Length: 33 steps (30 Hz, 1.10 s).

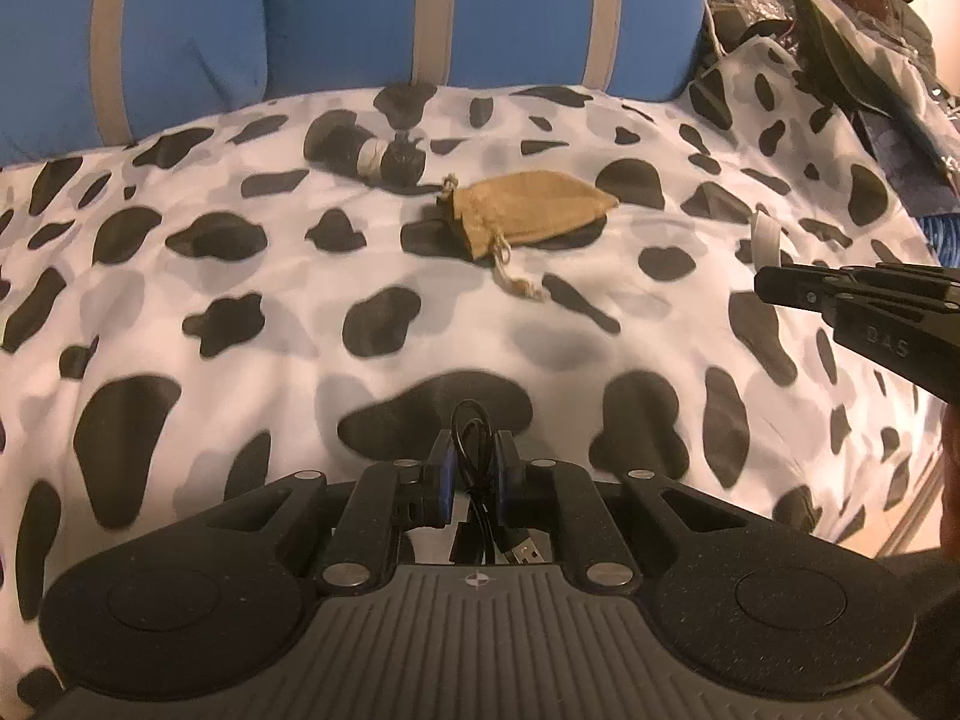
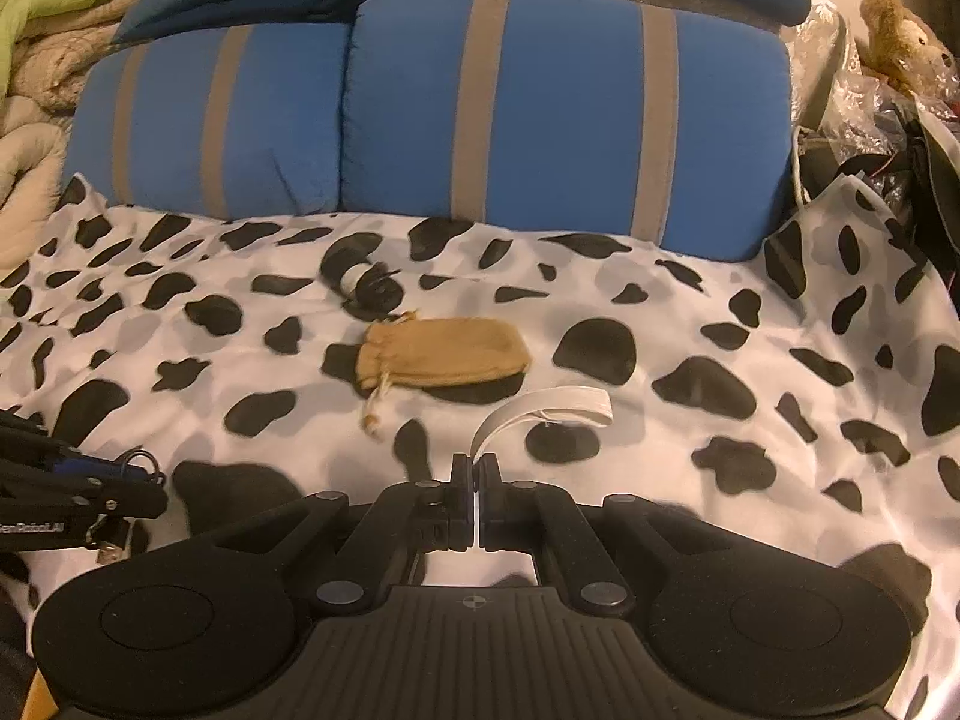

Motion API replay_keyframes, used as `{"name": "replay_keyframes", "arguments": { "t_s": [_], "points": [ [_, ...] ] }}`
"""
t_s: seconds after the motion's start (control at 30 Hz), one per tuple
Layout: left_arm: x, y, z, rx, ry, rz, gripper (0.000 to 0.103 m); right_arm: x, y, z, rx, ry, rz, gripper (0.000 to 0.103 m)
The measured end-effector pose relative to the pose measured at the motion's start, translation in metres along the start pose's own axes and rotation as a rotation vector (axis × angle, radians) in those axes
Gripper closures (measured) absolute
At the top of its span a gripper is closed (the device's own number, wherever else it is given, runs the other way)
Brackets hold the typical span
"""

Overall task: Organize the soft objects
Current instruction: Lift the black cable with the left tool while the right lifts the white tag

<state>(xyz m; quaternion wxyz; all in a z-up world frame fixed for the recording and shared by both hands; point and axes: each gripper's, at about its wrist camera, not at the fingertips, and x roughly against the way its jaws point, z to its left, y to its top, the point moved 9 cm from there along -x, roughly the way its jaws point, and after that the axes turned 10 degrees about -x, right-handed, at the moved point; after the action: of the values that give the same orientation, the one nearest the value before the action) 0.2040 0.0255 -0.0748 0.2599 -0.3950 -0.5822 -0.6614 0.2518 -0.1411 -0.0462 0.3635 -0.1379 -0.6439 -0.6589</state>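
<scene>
A tan drawstring pouch [image 1: 528, 207] [image 2: 444, 351] lies flat in the middle of the cow-print bedsheet [image 1: 180, 300] [image 2: 720, 312]. Behind it lies a bundled black cable with a white band [image 1: 369, 153] [image 2: 363, 285]. My left gripper [image 1: 474, 450] is shut on a coiled black USB cable [image 1: 474, 480], held low over the sheet; it also shows at the left edge of the right wrist view [image 2: 144, 480]. My right gripper [image 2: 477, 468] is shut on a white strap [image 2: 540, 411] that curls up and to the right; it also shows in the left wrist view [image 1: 768, 285].
Blue pillows with grey stripes [image 1: 360, 18] [image 2: 540, 120] stand along the back of the bed. Clutter of plastic bags and dark items [image 1: 840, 30] [image 2: 888, 120] sits at the right, with a plush toy [image 2: 906, 42]. Beige and green bedding [image 2: 42, 60] is piled at the left.
</scene>
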Motion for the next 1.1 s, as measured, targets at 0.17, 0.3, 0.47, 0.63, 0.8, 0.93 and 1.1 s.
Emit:
{"name": "replay_keyframes", "arguments": {
  "t_s": [0.17,0.3,0.47,0.63,0.8,0.93,1.1],
  "points": [
    [0.004,-0.016,-0.005,0.002,0.002,0.023,0.090,0.013,-0.016,0.013,0.020,0.022,0.031,0.099],
    [0.009,-0.026,-0.010,-0.001,-0.002,0.027,0.090,0.024,-0.028,0.023,0.045,0.039,0.044,0.099],
    [0.016,-0.034,-0.016,0.001,-0.014,0.023,0.090,0.037,-0.039,0.030,0.055,0.048,0.048,0.099],
    [0.022,-0.044,-0.022,0.002,-0.015,0.023,0.090,0.053,-0.049,0.034,0.059,0.052,0.046,0.099],
    [0.033,-0.055,-0.028,0.013,-0.025,0.017,0.090,0.066,-0.060,0.036,0.067,0.059,0.051,0.099],
    [0.041,-0.063,-0.033,0.020,-0.027,0.017,0.090,0.078,-0.070,0.039,0.074,0.068,0.056,0.099],
    [0.049,-0.074,-0.044,0.013,-0.039,0.024,0.090,0.094,-0.086,0.046,0.086,0.090,0.077,0.099]
  ]
}}
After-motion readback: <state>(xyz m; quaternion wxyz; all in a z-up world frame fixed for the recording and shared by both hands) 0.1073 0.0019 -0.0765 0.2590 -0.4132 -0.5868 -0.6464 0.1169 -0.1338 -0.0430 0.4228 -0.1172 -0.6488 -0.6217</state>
